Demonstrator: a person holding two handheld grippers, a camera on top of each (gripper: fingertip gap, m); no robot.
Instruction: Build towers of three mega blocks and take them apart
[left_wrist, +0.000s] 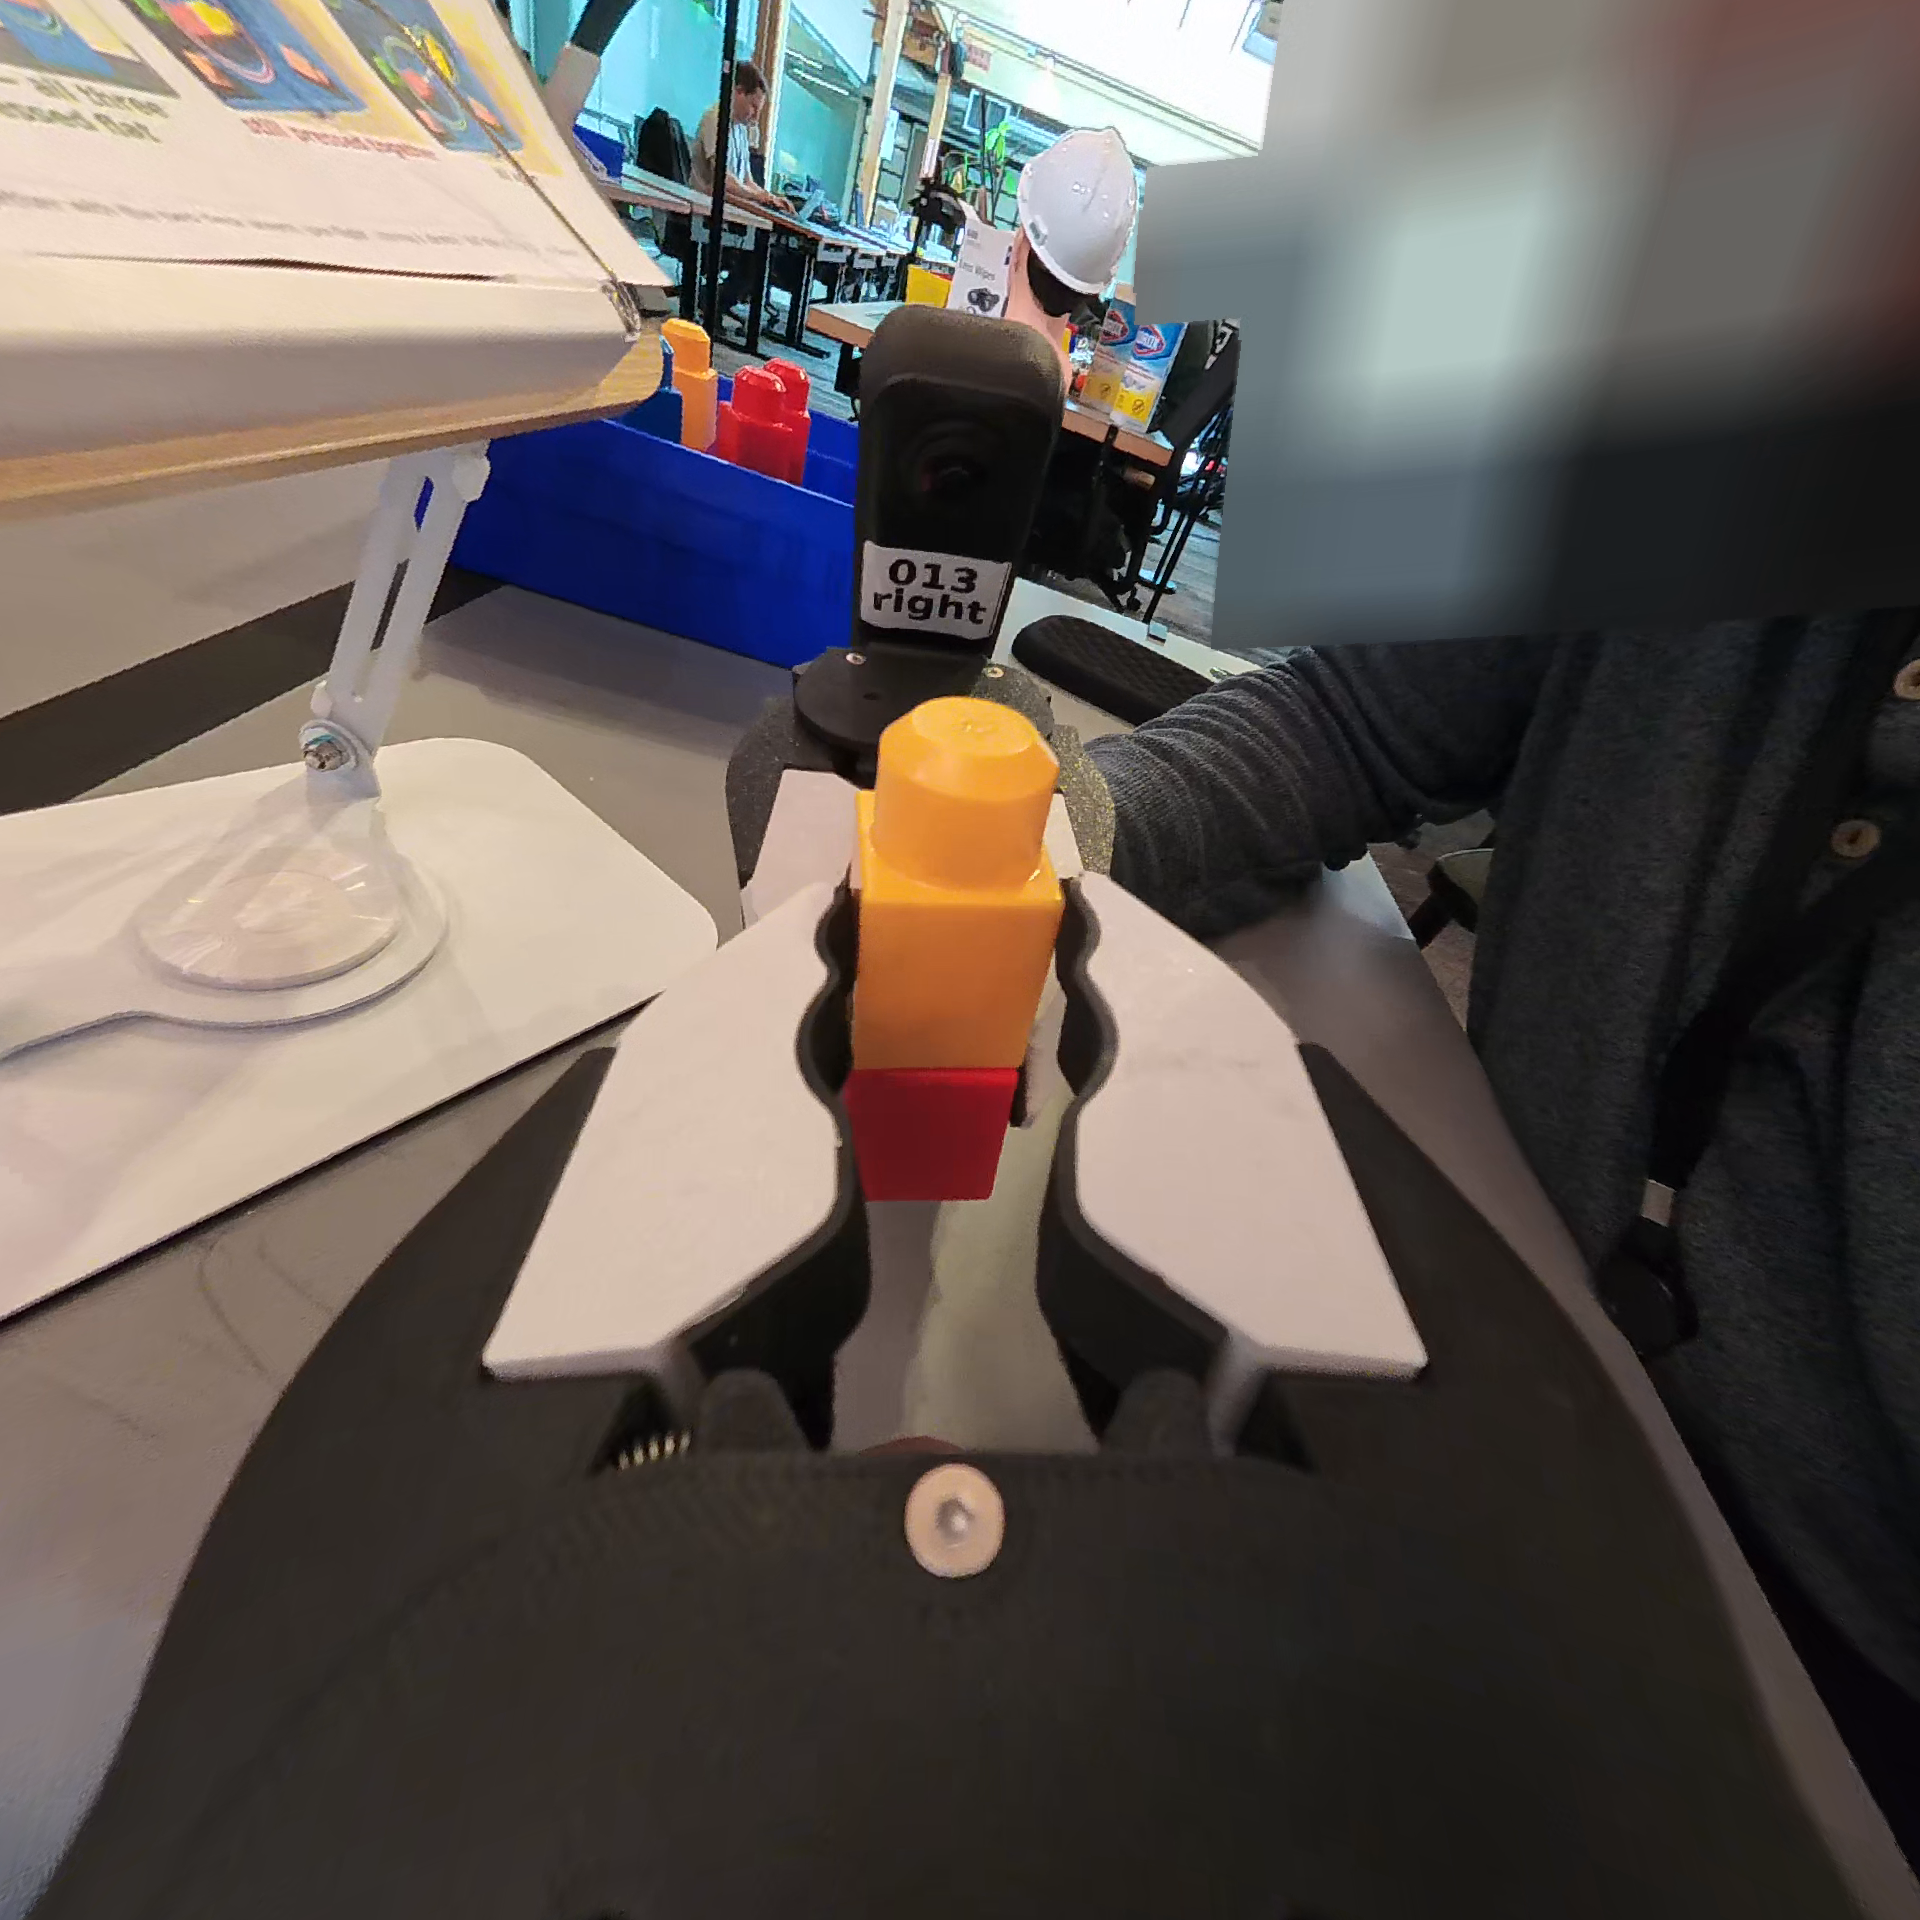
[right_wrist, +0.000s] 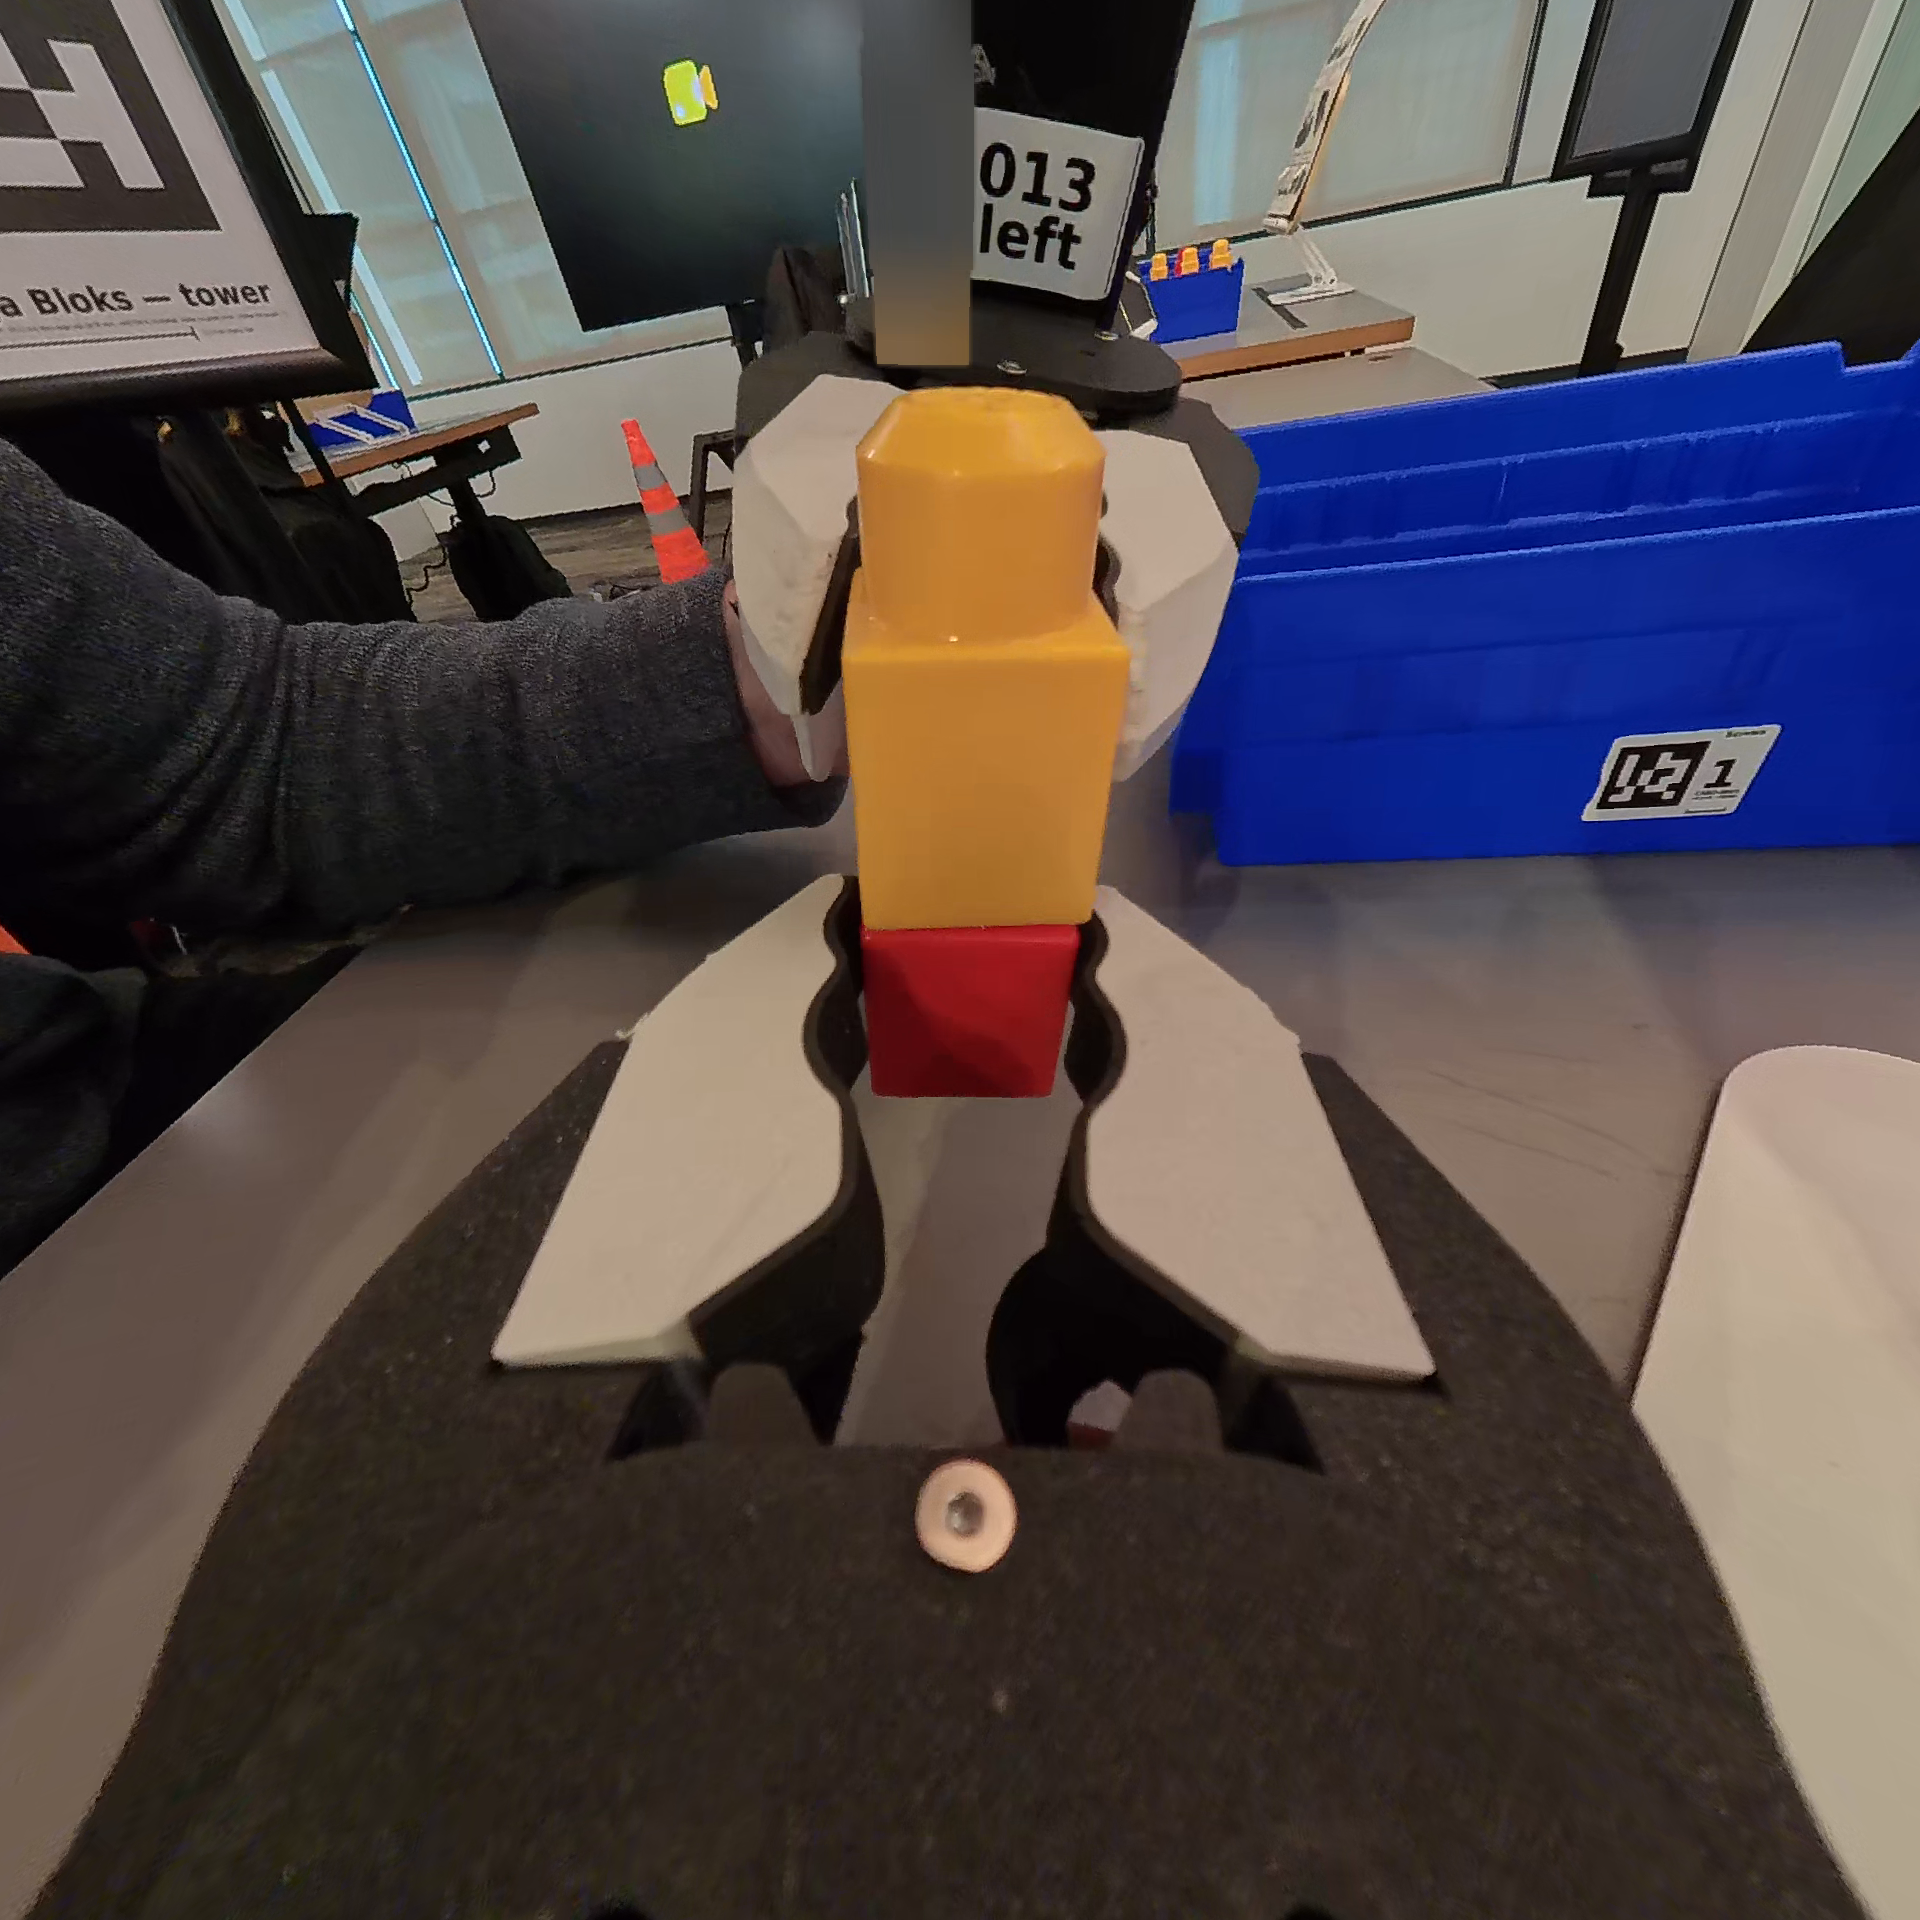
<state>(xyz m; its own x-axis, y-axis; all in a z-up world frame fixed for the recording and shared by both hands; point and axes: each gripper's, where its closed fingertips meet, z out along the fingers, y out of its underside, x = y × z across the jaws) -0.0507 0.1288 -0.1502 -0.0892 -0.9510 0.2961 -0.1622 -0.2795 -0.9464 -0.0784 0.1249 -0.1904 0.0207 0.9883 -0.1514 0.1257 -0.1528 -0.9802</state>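
My left tool (left_wrist: 951, 997) is pinching the orange block (left_wrist: 956, 935). My right tool (right_wrist: 966, 997) is pinching the red block (right_wrist: 966, 1013) right under it. The two tools face each other, one from each side, and the little stack is held between them just over the grey counter (right_wrist: 1455, 987).

The orange block sits straight on top of the red block, and they touch with no gap I can see. So I have two blocks joined. A tower needs three. I can't tell if a third block is coming next or if one was taken off. With one tool on each block, I think I am either pushing these two together or about to pull them apart.

More blocks wait in the blue bin (left_wrist: 644, 540), at about 11 o'clock from the stack in my left view. I can see a spare orange block (left_wrist: 694, 390) and some spare red blocks (left_wrist: 769, 421) standing in it. In my right view the bin (right_wrist: 1558, 644) is at about 2 o'clock.

A white stand with a picture sheet (left_wrist: 260, 177) is at 10 o'clock in my left view.
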